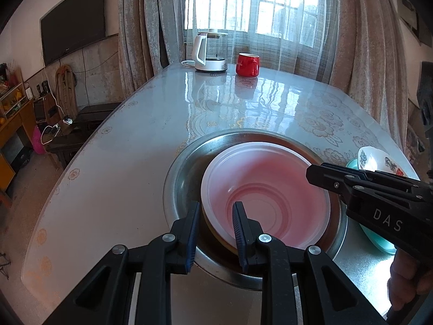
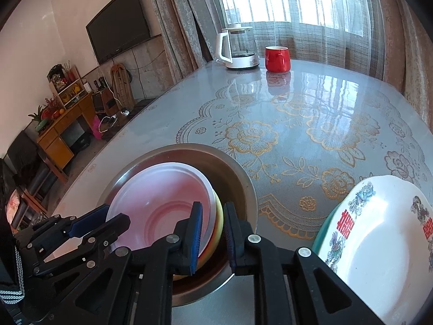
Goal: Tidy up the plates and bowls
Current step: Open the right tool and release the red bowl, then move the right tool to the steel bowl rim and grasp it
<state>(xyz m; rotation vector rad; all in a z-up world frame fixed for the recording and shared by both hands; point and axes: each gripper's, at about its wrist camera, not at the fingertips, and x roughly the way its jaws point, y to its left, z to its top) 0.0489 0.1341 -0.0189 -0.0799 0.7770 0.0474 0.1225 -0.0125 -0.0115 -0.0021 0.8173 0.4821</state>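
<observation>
Nearest, the left gripper pinches the near rim of a pink bowl nested in a steel basin. The right gripper straddles the opposite rim, jaws slightly parted. Beyond, a red mug stands on the table.

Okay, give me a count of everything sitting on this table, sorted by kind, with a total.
Metal basin: 1
Bowls stacked in the basin, pink over yellow: 2
Plates, white floral on teal: 2
Red mug: 1
Kettle: 1
Total: 7
</observation>
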